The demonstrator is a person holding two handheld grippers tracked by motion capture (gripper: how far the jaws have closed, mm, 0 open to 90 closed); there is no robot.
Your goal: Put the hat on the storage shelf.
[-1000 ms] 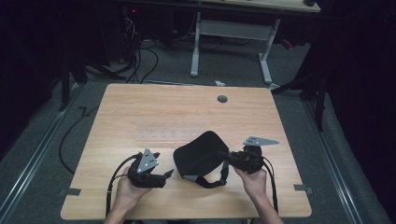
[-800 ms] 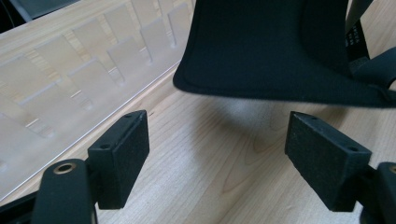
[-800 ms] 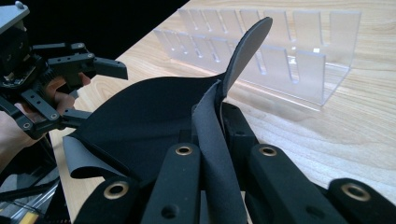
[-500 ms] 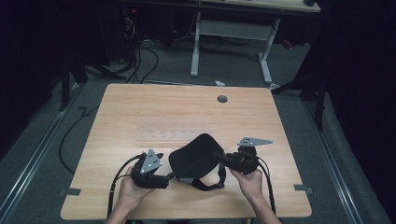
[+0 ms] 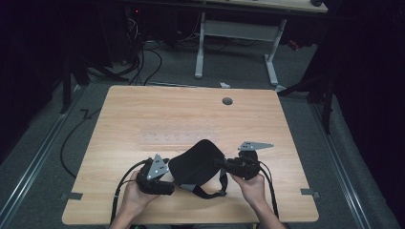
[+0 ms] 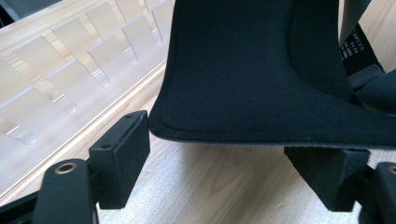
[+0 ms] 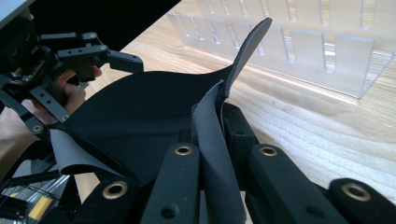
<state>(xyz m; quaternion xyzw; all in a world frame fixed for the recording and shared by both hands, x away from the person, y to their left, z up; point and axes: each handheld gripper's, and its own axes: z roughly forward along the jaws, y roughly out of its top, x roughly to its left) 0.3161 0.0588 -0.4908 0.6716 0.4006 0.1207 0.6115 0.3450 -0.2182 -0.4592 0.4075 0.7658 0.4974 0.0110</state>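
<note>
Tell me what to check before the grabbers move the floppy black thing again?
1. Right gripper pinching the black fabric piece: ok, jaws shut on its edge.
2. Left gripper holding the fabric: not ok, jaws stand open with the edge between them.
3. Dangling strap free of both grippers: cannot tell.
4. Clear slotted rack out of the way: ok, it sits behind the fabric.
5. Table has room ahead: ok.

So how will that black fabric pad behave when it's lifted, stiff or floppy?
Probably floppy: the black fabric pad bends and folds where the right hand-held gripper pinches its edge. Likely light, since one pinch lifts it. Its straps dangle and may snag.
</note>
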